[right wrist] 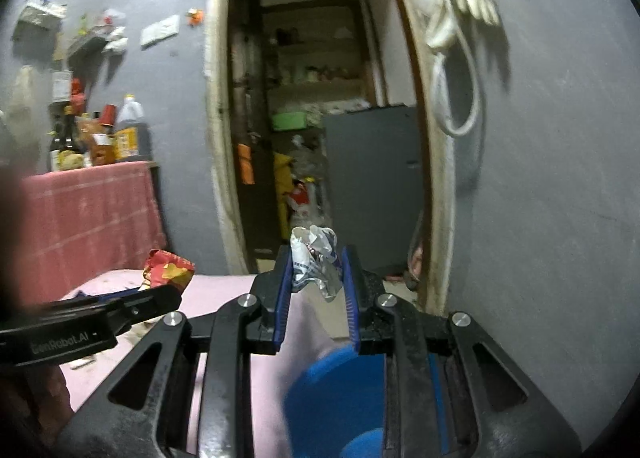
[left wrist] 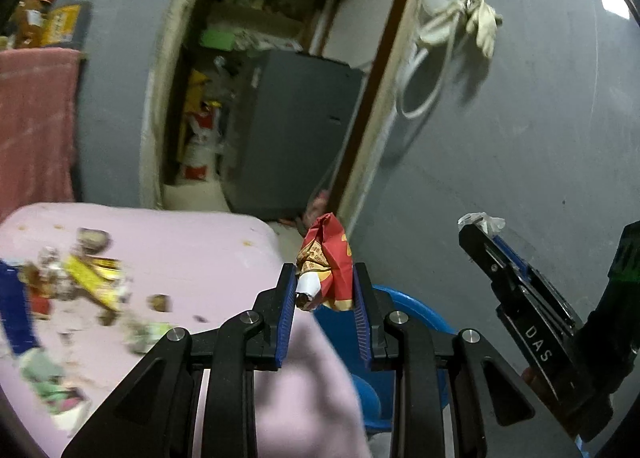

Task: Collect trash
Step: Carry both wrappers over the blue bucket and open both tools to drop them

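The left gripper (left wrist: 324,282) is clamping a crumpled red and yellow wrapper (left wrist: 326,258) between its blue pads (left wrist: 286,310), the wrapper sticking up past the fingertips. The right gripper (right wrist: 316,270) is pinching a crumpled white and silver wrapper (right wrist: 314,258) the same way, its pads pressing in on both sides. Each gripper is showing in the other's view: the right one (left wrist: 478,224) is sitting off to the right of the left gripper with its white scrap at the tip, and the left one (right wrist: 168,278) is reaching in from the left with the red wrapper (right wrist: 168,268).

Just below and ahead of both grippers, a blue bin (left wrist: 416,314) (right wrist: 340,386) is lying partly behind the fingers. To the left of the left gripper, more blurred litter (left wrist: 92,278) is lying scattered on a pink tabletop (left wrist: 192,242) (right wrist: 224,286).

Farther ahead, a doorway (right wrist: 320,98) is opening onto a cluttered room with a grey cabinet (left wrist: 296,130). A pale glove (left wrist: 482,24) is hanging on the grey wall to the upper right.
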